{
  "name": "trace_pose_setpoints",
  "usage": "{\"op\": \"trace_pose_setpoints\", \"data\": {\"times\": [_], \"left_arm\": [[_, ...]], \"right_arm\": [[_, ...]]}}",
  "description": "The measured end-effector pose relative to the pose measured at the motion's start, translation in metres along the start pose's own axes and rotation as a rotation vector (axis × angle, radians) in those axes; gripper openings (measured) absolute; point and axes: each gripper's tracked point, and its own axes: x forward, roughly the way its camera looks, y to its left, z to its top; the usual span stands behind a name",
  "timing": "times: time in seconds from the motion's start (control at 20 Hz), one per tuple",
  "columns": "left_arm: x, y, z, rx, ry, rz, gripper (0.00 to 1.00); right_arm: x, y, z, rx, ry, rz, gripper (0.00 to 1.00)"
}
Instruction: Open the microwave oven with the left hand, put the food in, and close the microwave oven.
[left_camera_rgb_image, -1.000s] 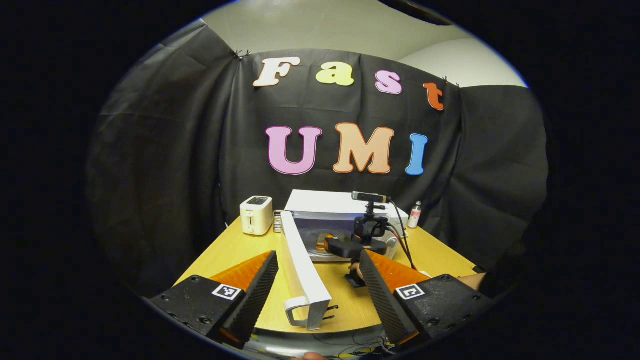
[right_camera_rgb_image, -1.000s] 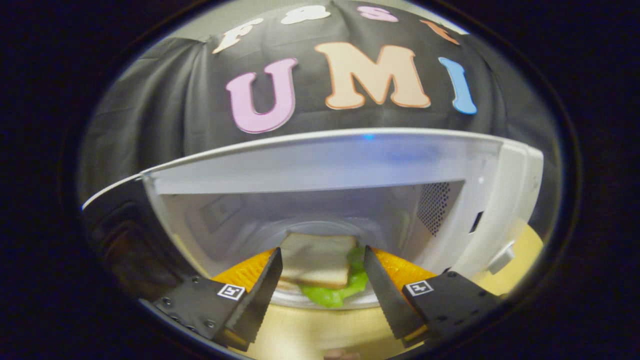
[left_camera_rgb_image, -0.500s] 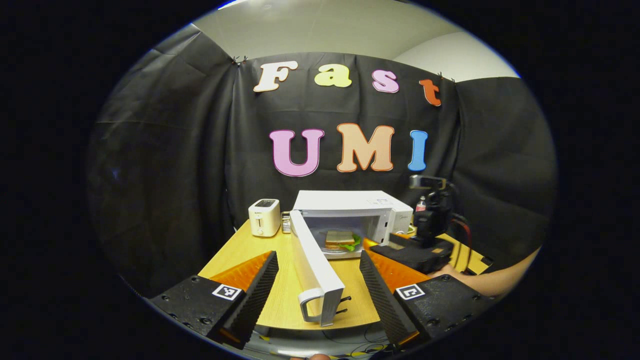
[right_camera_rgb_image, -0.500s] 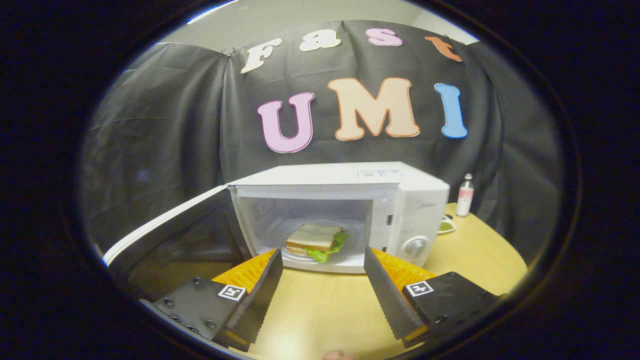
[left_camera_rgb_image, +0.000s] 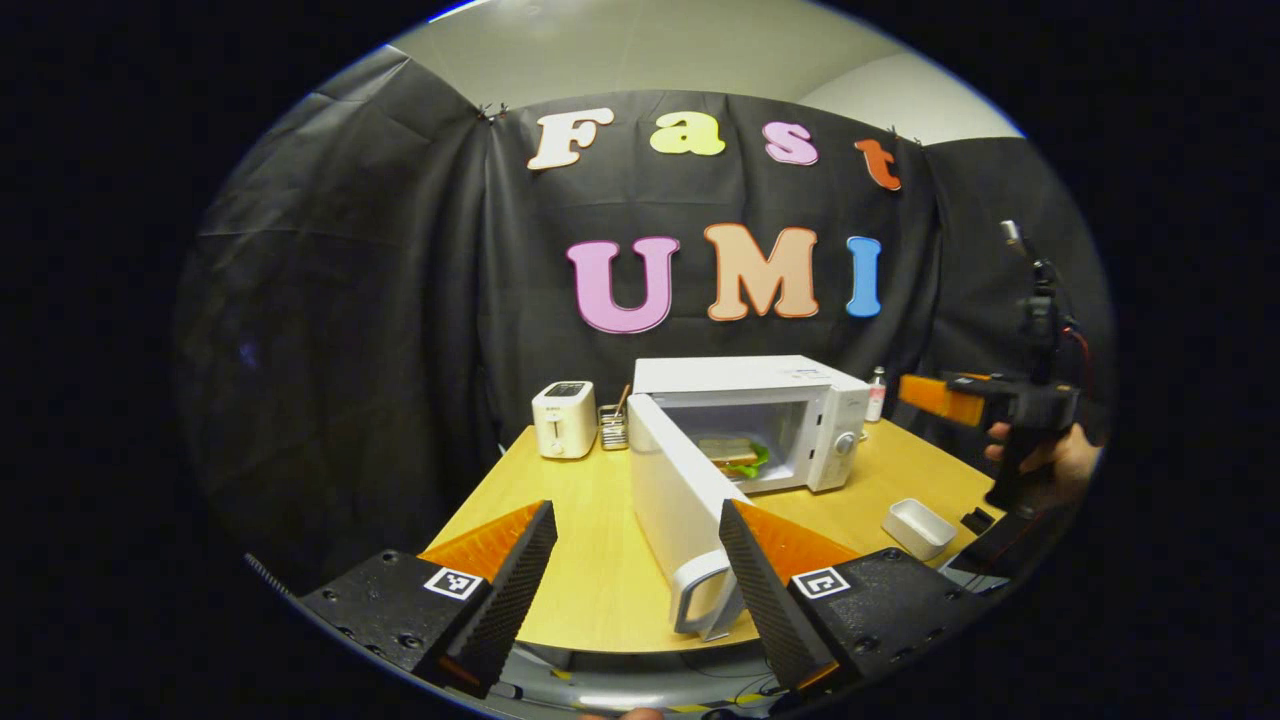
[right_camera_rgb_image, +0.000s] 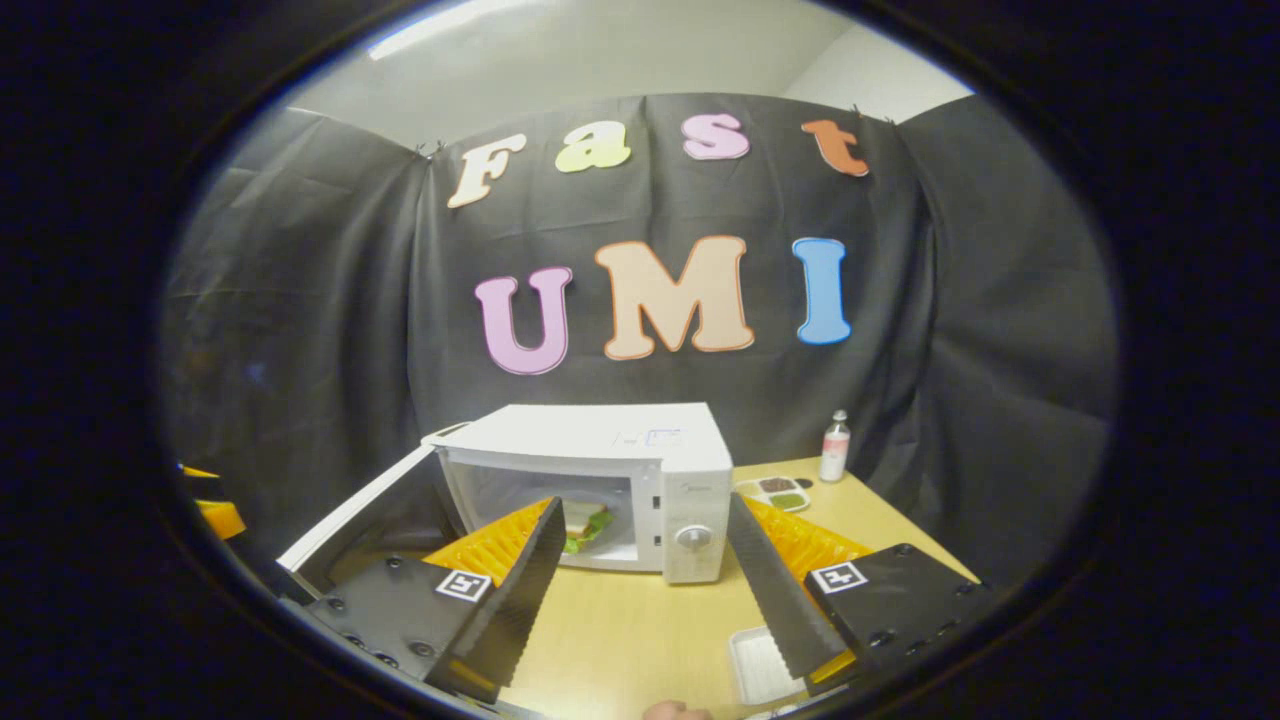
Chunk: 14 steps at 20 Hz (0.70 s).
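Observation:
The white microwave (left_camera_rgb_image: 750, 385) stands at the back of the wooden table (left_camera_rgb_image: 590, 540) with its door (left_camera_rgb_image: 675, 500) swung wide toward me. The door's handle (left_camera_rgb_image: 695, 600) lies close to my left gripper (left_camera_rgb_image: 635, 515), which is open and holds nothing. A sandwich (left_camera_rgb_image: 735, 453) with green lettuce rests on the plate inside the cavity. In the right gripper view the microwave (right_camera_rgb_image: 600, 440) and the sandwich (right_camera_rgb_image: 588, 520) sit well ahead of my right gripper (right_camera_rgb_image: 645, 505), open and empty. The left gripper view shows that gripper (left_camera_rgb_image: 940, 395) raised at the far right, held by a hand (left_camera_rgb_image: 1050, 460).
A white toaster (left_camera_rgb_image: 565, 418) and a small utensil holder (left_camera_rgb_image: 612, 425) stand left of the microwave. A small bottle (right_camera_rgb_image: 834, 446) and a sauce dish (right_camera_rgb_image: 775, 490) sit to its right. A white rectangular tray (left_camera_rgb_image: 920, 527) lies near the table's front right edge.
My right gripper let the sandwich go inside the microwave, then drew back out and rose away to the right. My left gripper's view shifted a little; the door stays open.

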Motion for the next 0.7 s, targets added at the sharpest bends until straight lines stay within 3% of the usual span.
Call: {"op": "trace_pose_setpoints", "data": {"times": [0.45,0.5,0.55,0.7], "left_arm": [[0.027,0.023,-0.028,-0.020,0.026,0.066,0.94],[0.032,0.027,-0.038,-0.016,0.047,0.081,0.94],[0.035,0.030,-0.051,-0.016,0.075,0.103,0.84],[0.040,0.051,-0.078,-0.055,0.142,0.184,0.22]], "right_arm": [[-0.031,-0.043,0.055,-0.018,-0.083,-0.055,0.99],[-0.033,-0.045,0.059,-0.028,-0.089,-0.054,0.91],[-0.035,-0.046,0.061,-0.038,-0.094,-0.049,0.91],[-0.036,-0.052,0.065,-0.047,-0.099,-0.054,0.99]]}}
